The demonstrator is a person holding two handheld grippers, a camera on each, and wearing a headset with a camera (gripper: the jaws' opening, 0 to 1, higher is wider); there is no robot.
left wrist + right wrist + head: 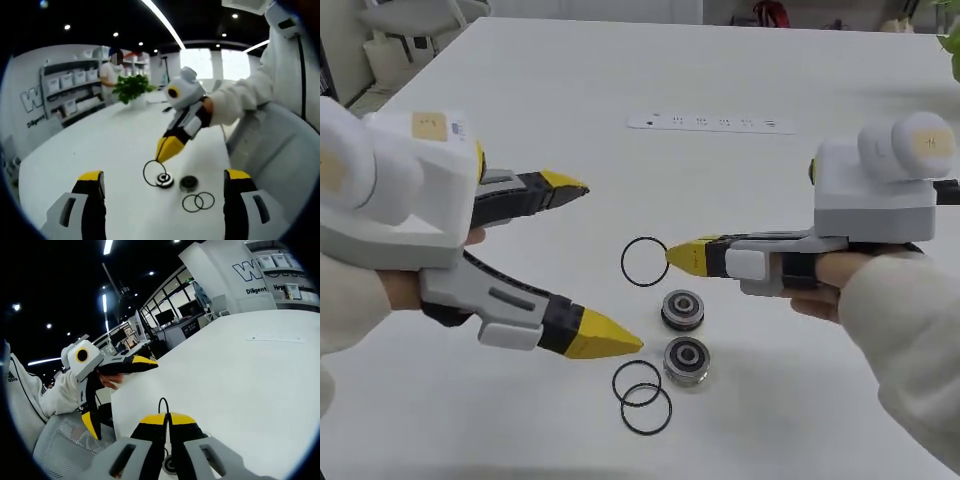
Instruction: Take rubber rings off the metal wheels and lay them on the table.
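Two metal wheels (683,309) (687,360) lie on the white table (720,180), one behind the other. Two black rubber rings (642,396) lie overlapping beside the nearer wheel (188,183). My right gripper (672,257) is shut on a third rubber ring (644,261), which hangs from its yellow tips above the table (153,172); in the right gripper view the ring (163,403) sticks up between the closed tips (165,418). My left gripper (602,266) is open wide at the left, its lower fingertip (603,335) close to the loose rings, holding nothing.
A white power strip (712,123) lies further back on the table. A potted plant (131,88) stands at the table's far end, with shelves and a person beyond. A mesh chair (60,445) stands by the table's edge.
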